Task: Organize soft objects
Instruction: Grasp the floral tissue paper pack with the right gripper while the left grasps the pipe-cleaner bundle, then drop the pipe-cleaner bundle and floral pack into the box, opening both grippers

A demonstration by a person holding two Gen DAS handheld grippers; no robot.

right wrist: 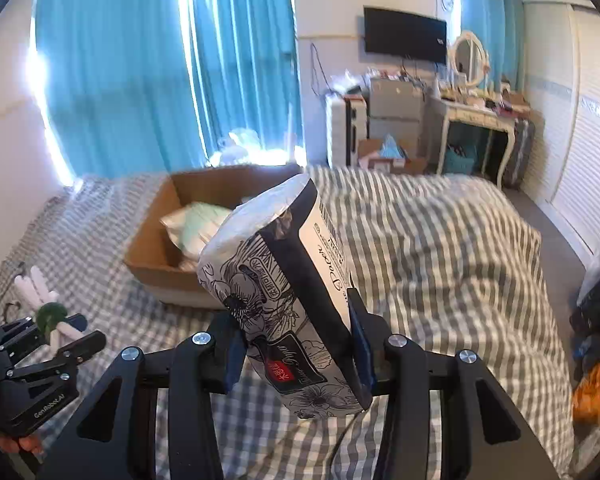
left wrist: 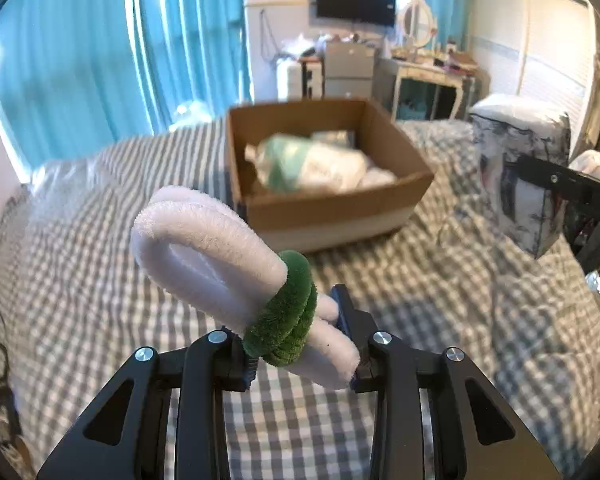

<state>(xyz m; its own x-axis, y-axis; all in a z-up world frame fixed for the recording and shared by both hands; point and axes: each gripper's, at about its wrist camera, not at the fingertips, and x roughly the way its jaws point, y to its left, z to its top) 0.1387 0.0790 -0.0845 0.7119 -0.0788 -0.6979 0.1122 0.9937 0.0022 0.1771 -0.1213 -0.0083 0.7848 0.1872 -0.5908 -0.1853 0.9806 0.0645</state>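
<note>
My left gripper (left wrist: 300,344) is shut on a white plush toy (left wrist: 212,252) with looped ears and a green band (left wrist: 284,312), held above the checked bed cover. The toy also shows small at the left of the right wrist view (right wrist: 44,304). My right gripper (right wrist: 296,344) is shut on a black-and-white flower-printed tissue pack (right wrist: 284,292), held tilted above the bed; the pack also shows at the right of the left wrist view (left wrist: 520,172). An open cardboard box (left wrist: 380,128) stands on the bed ahead of both grippers, with a green-and-white soft pack (left wrist: 312,164) inside.
The bed (right wrist: 440,248) has a grey-and-white checked cover. Blue curtains (left wrist: 100,52) hang at the far left. A dressing table with mirror (right wrist: 476,116), drawers and a wall TV (right wrist: 404,36) stand beyond the bed. A white wardrobe (right wrist: 580,120) lines the right side.
</note>
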